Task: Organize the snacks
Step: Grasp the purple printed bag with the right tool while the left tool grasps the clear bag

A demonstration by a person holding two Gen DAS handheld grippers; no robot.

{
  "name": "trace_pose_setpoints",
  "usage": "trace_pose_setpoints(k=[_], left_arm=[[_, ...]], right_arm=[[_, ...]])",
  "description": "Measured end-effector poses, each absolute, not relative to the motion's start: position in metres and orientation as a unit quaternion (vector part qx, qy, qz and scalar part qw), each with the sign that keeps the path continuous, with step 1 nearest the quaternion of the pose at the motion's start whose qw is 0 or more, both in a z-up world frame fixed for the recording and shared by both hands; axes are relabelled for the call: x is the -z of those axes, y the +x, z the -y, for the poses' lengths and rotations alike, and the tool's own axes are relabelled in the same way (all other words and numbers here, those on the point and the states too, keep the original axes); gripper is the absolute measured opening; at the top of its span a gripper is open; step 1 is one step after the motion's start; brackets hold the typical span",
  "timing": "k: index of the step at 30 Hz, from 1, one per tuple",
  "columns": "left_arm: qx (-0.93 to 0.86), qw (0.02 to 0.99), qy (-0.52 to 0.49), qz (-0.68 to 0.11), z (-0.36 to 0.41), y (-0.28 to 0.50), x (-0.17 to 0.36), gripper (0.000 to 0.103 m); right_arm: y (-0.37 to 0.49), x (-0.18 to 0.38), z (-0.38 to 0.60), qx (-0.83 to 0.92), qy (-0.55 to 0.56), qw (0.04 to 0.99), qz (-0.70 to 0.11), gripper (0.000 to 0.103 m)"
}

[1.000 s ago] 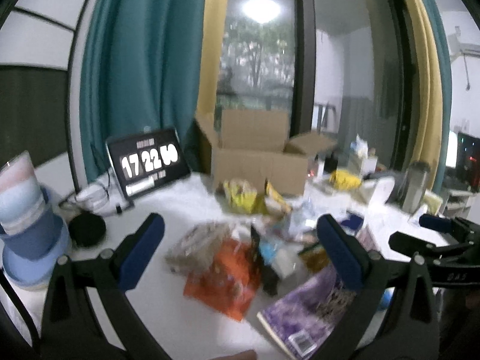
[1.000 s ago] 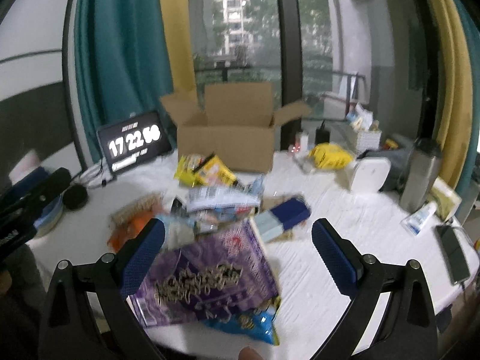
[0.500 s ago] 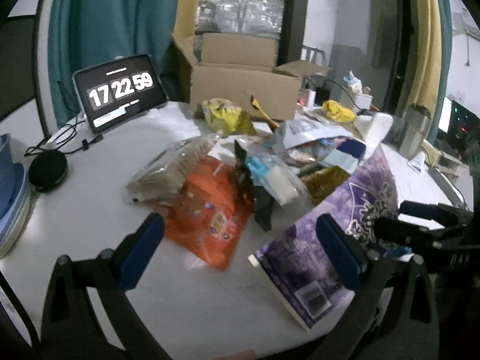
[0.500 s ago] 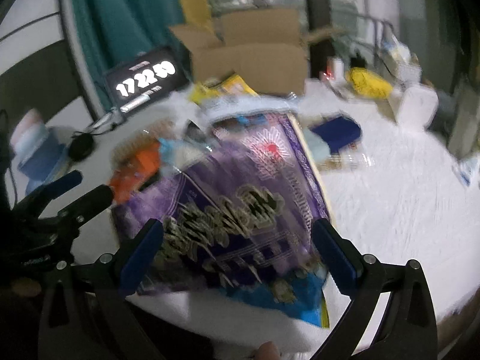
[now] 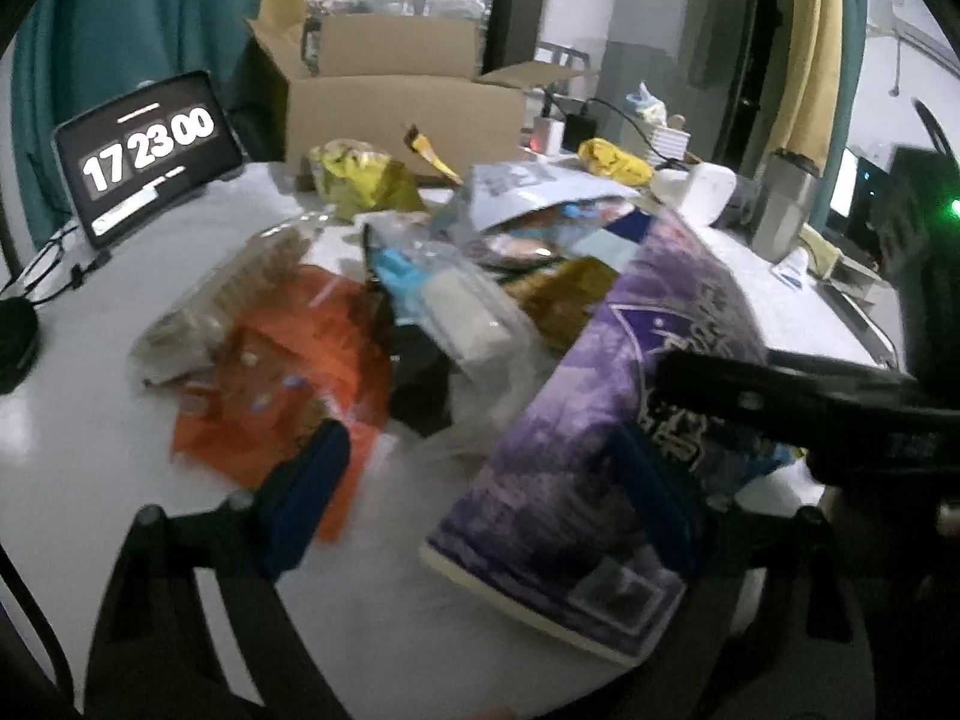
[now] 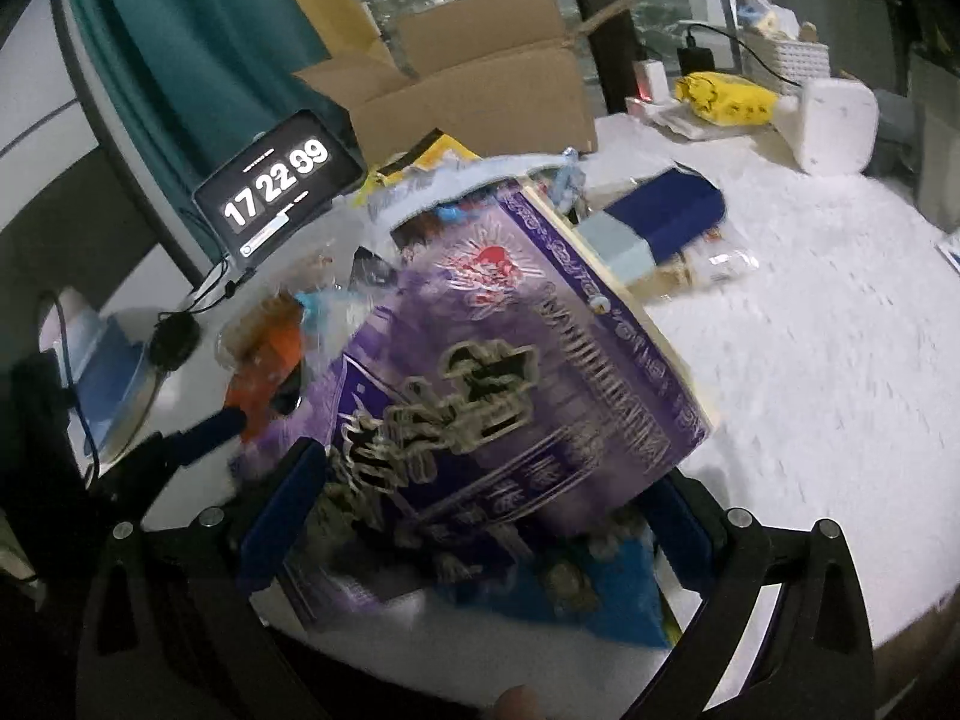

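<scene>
Nothing is sorted yet: all snacks lie piled on the bench [image 5: 90, 450], the cardboard box [image 5: 396, 114] waits behind. My left gripper [image 5: 480, 504] jaws are closing around the purple bag [image 6: 510, 396] edge, not pressing yet; my right gripper [image 6: 480, 516] jaws stand wide around it.

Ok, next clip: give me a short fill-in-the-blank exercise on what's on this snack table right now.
1. The big bag between the right gripper's fingers is coloured ____.
2. The open cardboard box stands ____ the pile of snacks, by the window.
3. The tablet left of the box shows a ____.
4. Next to the purple bag, nearer the left gripper, lies a flat packet coloured ____.

Missing words: purple; behind; clock; orange
</scene>
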State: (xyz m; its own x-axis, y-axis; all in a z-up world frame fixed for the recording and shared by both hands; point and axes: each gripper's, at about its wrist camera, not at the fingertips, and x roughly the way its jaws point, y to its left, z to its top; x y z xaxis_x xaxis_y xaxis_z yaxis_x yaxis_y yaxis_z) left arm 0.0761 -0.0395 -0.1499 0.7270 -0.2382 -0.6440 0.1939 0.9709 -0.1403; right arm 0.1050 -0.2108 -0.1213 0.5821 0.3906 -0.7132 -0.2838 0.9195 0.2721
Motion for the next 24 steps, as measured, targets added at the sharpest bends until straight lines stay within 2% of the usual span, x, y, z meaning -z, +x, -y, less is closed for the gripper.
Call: trace_pose_setpoints(k=[2, 3, 4, 5, 6, 7, 9, 10, 16, 21, 22, 23, 24], left_arm=[[0.123, 0.928, -0.026, -0.35, 0.044, 0.077, 0.149, 0.089], [0.127, 0.928, -0.025, -0.35, 0.047, 0.078, 0.148, 0.089], [0.131, 0.927, -0.025, -0.35, 0.049, 0.077, 0.147, 0.089], [0.13, 0.928, -0.023, -0.349, 0.05, 0.078, 0.147, 0.089], [0.13, 0.927, -0.021, -0.35, 0.052, 0.079, 0.145, 0.089], [0.129, 0.926, -0.023, -0.353, 0.053, 0.08, 0.143, 0.089], [0.125, 0.926, -0.028, -0.354, 0.053, 0.083, 0.139, 0.089], [0.118, 0.928, -0.026, -0.351, 0.053, 0.084, 0.135, 0.089], [0.091, 0.939, -0.015, -0.331, 0.053, 0.099, 0.115, 0.089], [0.078, 0.929, -0.031, -0.36, 0.05, 0.136, 0.12, 0.089], [0.073, 0.924, -0.038, -0.373, 0.048, 0.146, 0.123, 0.088], [0.072, 0.921, -0.044, -0.382, 0.047, 0.154, 0.125, 0.08], [0.066, 0.919, -0.043, -0.386, 0.046, 0.159, 0.126, 0.076]], right_arm=[[0.11, 0.121, 0.207, -0.189, 0.06, 0.888, -0.414, 0.101], [0.113, 0.12, 0.205, -0.184, 0.058, 0.89, -0.412, 0.097], [0.114, 0.119, 0.204, -0.177, 0.051, 0.895, -0.405, 0.082], [0.114, 0.117, 0.204, -0.173, 0.045, 0.9, -0.397, 0.073], [0.113, 0.114, 0.204, -0.169, 0.036, 0.905, -0.388, 0.054], [0.113, 0.112, 0.204, -0.168, 0.03, 0.908, -0.384, 0.045], [0.113, 0.109, 0.21, -0.167, 0.027, 0.911, -0.376, 0.036], [0.113, 0.108, 0.215, -0.169, 0.031, 0.91, -0.376, 0.029], [0.119, 0.09, 0.242, -0.18, 0.054, 0.918, -0.35, 0.024], [0.132, 0.077, 0.261, -0.178, 0.055, 0.929, -0.319, 0.021], [0.135, 0.075, 0.265, -0.176, 0.055, 0.932, -0.313, 0.021], [0.139, 0.074, 0.269, -0.174, 0.057, 0.933, -0.311, 0.021], [0.143, 0.073, 0.274, -0.173, 0.058, 0.933, -0.31, 0.021]])
